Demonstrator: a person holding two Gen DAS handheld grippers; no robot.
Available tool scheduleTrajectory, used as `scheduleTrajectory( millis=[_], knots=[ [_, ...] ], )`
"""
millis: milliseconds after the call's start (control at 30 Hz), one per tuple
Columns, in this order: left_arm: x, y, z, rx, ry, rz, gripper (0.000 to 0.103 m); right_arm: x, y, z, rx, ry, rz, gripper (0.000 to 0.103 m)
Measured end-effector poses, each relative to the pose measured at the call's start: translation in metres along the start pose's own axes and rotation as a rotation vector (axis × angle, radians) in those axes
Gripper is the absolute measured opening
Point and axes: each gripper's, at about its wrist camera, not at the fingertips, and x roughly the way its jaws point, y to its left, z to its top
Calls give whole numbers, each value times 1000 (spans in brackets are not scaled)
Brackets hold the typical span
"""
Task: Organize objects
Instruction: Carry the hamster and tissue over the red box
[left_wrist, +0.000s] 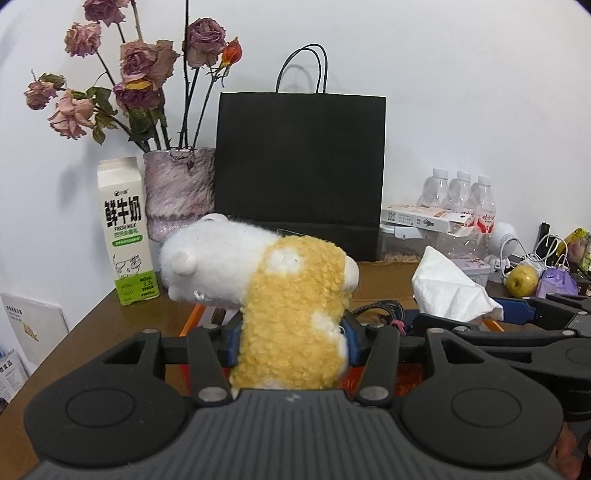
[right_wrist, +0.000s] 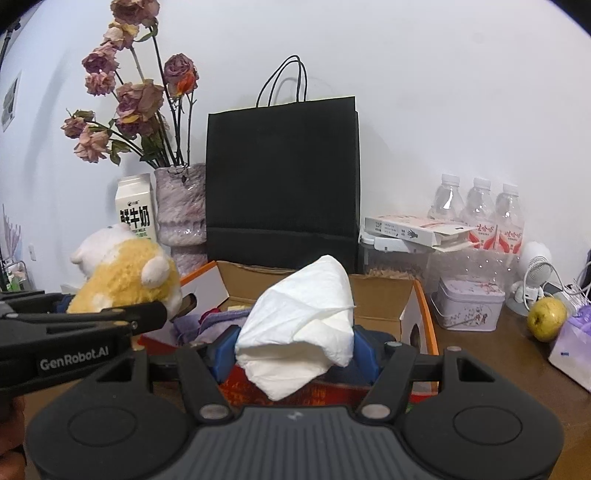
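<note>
Left hand-held gripper (left_wrist: 291, 332) clamping plush toy (left_wrist: 280, 280), head pointing upper-left

The plush toy (left_wrist: 288, 295) is white with curly yellow patches; the tissue (right_wrist: 306, 332) is plain white; the paper bag (left_wrist: 299, 173) is black; the milk carton (left_wrist: 125, 232) is white and green; the vase (left_wrist: 179, 192) is mottled purple and white; the apple (right_wrist: 546, 319) is yellow-green

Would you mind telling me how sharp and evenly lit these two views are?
Left wrist view: plush toy sharp, soft light, black paper bag handles shadowed on the wall, dark fisheye corners. Right wrist view: tissue sharp, slightly overexposed.
</note>
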Motion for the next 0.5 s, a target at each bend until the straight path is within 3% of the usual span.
scheduleTrajectory(
  millis=[500],
  knots=[
    [50, 0, 18, -9, -5, -1, 51, 46, -14, 15, -20, -8, -26, 63]
  ],
)
